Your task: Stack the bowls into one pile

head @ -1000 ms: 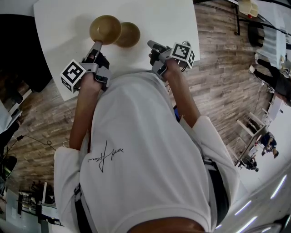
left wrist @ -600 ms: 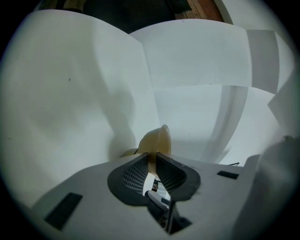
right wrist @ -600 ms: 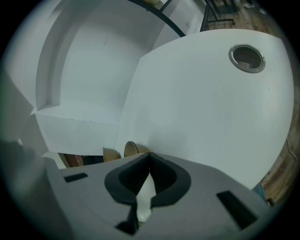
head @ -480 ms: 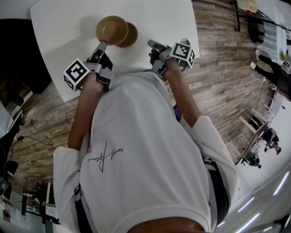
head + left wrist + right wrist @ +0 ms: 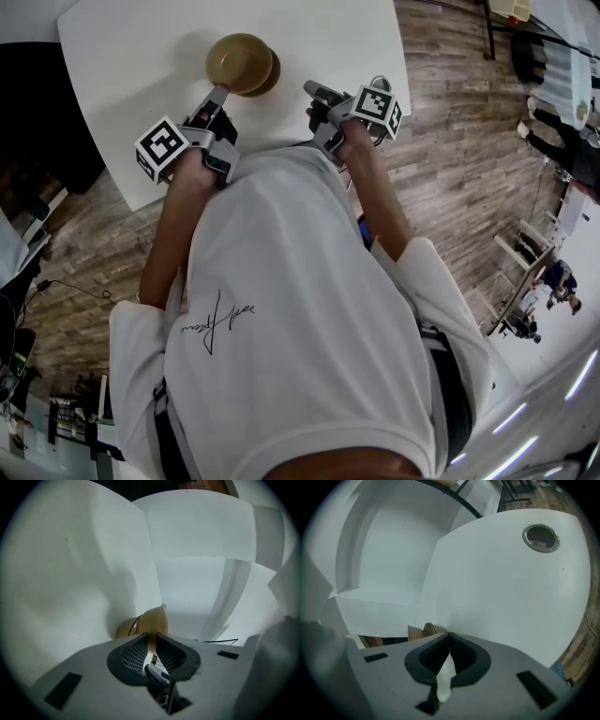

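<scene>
Two tan bowls are on the white table [image 5: 122, 56]. My left gripper [image 5: 217, 95] is shut on the near rim of the held bowl [image 5: 238, 60], which hangs over the second bowl [image 5: 270, 79] and hides most of it. In the left gripper view the held bowl's rim [image 5: 155, 619] stands pinched between the jaws, at my left gripper [image 5: 151, 637], with the second bowl [image 5: 125, 628] just behind and to the left. My right gripper [image 5: 315, 92] hovers to the right of the bowls, shut and empty. In the right gripper view my right gripper [image 5: 449, 637] has both bowls [image 5: 423, 631] just left of it.
A round cable hole [image 5: 540, 537] sits in the table top, far right in the right gripper view. The table's near edge [image 5: 281, 145] runs close under both grippers. Wooden floor [image 5: 450, 141] lies to the right, where chairs and people stand.
My left gripper has carried its bowl to the right, from beside the second bowl to over it. The right gripper has stayed where it was.
</scene>
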`<state>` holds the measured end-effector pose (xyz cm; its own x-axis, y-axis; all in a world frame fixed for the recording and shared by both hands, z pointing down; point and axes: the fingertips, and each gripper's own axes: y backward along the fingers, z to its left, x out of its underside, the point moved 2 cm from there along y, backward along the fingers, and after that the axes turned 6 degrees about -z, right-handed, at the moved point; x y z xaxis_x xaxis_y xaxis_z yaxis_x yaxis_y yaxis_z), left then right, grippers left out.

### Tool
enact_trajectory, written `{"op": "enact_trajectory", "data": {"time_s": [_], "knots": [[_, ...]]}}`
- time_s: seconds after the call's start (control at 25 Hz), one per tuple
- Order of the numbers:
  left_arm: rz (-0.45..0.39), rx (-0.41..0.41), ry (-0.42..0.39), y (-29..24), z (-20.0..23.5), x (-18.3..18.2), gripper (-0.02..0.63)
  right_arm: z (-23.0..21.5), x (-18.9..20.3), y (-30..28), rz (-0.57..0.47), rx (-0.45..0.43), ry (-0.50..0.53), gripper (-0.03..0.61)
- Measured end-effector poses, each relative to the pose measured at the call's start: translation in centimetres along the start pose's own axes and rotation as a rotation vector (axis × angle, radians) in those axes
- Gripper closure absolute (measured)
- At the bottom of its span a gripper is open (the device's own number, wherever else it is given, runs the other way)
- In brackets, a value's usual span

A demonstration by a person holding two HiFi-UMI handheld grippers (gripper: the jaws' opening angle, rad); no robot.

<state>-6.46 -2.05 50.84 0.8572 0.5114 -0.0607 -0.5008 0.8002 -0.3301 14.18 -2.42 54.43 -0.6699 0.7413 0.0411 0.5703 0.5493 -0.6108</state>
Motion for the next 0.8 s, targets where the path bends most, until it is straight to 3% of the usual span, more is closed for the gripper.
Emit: {"op": "enact_trajectory", "data": {"time_s": [0.8], "knots": [[0.073,-0.03,0.003,-0.4,1.2,0.8,0.568,0.1,0.5,-0.5,0.001,0.008,-0.012,0.566]]}}
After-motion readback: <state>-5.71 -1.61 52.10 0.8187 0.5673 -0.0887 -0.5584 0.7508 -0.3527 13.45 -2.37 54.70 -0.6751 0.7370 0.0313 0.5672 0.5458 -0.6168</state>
